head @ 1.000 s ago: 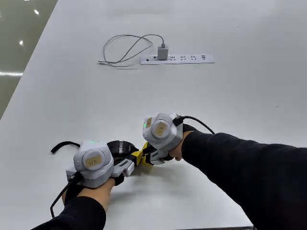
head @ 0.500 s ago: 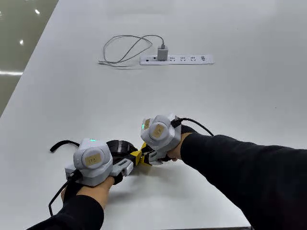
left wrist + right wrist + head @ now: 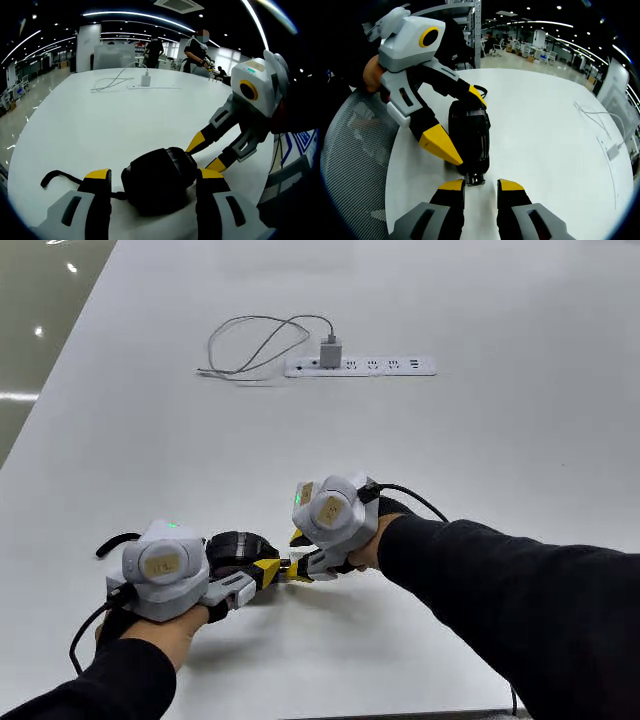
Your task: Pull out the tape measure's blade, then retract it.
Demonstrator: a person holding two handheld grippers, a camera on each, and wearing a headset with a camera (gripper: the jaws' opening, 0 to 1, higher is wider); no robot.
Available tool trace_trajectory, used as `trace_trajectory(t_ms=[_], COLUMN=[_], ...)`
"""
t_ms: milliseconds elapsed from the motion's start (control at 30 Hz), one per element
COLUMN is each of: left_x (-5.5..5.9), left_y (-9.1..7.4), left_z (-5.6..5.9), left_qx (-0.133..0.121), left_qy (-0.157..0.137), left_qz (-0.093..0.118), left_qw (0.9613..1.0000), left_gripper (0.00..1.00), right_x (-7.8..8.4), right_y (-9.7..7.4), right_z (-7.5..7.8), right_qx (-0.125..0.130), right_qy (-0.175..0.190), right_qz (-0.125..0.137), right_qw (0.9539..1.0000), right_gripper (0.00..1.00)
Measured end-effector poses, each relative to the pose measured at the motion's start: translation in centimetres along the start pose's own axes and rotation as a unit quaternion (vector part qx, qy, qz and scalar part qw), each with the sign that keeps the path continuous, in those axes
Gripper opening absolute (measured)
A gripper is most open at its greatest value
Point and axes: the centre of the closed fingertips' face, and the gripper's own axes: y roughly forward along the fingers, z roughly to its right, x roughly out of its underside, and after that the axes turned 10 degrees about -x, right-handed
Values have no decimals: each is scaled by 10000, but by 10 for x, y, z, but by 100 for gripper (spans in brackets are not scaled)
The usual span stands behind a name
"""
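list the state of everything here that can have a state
tape measure, lying on the table, held at the case
blade, retracted, just its tip out at the case mouth
left gripper, fingers shut on the tape measure
right gripper, fingers open, either side of the blade tip
strap, slack on the table
charger, plugged into the power strip

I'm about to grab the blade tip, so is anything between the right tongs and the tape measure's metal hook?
Nothing visible does. The small metal hook of the round black tape measure sits right at the tips of the right tongs, while the left tongs flank its case from the sides.
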Motion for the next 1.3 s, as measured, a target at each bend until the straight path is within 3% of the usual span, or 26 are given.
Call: trace_trajectory(t_ms=[333, 367, 500, 700, 867, 933, 1000, 1033, 1133, 1300], left_x=[0, -2, -4, -6, -7, -8, 2, -3, 1, -4], left_y=[-13, -16, -23, -33, -39, -43, -50, -53, -54, -57], left_z=[-15, -14, -16, -16, -16, -12, 0, 3, -1, -6], left_qx=[294, 410, 440, 664, 757, 982, 1444, 1546, 1514, 1460], left_qy=[301, 314, 361, 517, 707, 776, 937, 1069, 1051, 1033], left_qz=[21, 75, 88, 150, 165, 210, -88, 120, -58, 63], left_qw=[9991, 9986, 9983, 9963, 9945, 9919, 9850, 9821, 9828, 9839], left_gripper=[85, 87, 99, 99, 99, 99, 99, 99, 99, 99], right_x=[0, 0, 0, 4, 14, 18, 19, 20, 24, 31], right_y=[-22, -25, -32, -44, -53, -59, -66, -70, -79, -92], right_z=[-5, -6, -8, -16, -22, -22, -21, -21, -21, -23], right_qx=[198, 207, 271, 376, 434, 474, 543, 585, 682, 787], right_qy=[318, 303, 315, 429, 416, 547, 618, 631, 693, 764], right_qz=[368, 391, 462, 609, 579, 645, 732, 771, 833, 928], right_qw=[9986, 9986, 9981, 9965, 9965, 9953, 9939, 9933, 9918, 9896], right_gripper=[27, 27, 29, 33, 36, 37, 38, 39, 40, 43])
